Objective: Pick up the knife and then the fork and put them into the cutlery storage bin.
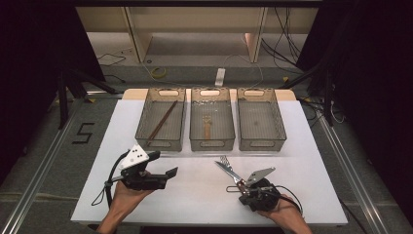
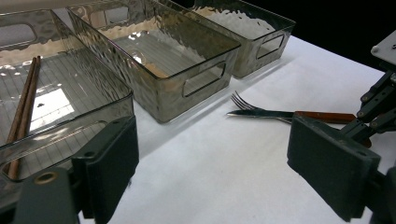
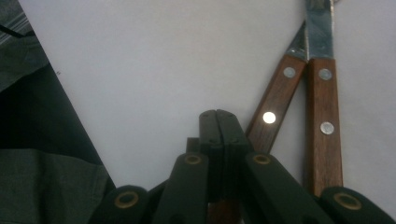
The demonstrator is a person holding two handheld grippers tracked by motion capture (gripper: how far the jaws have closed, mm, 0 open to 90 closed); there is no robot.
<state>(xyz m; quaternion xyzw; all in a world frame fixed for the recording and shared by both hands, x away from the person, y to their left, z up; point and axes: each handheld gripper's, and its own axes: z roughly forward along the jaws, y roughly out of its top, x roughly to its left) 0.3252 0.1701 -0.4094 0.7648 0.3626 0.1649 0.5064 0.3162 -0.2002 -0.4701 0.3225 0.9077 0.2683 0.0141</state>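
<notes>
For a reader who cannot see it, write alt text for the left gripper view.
The left gripper, its two black jaws wide apart, faces a fork and a wooden-handled knife lying together on the white table. Behind stand three clear bins; the nearest bin holds brown chopsticks.

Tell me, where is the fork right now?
In the high view the fork lies on the white table, crossed with the knife, just in front of the middle bin and beside the right gripper.
</notes>
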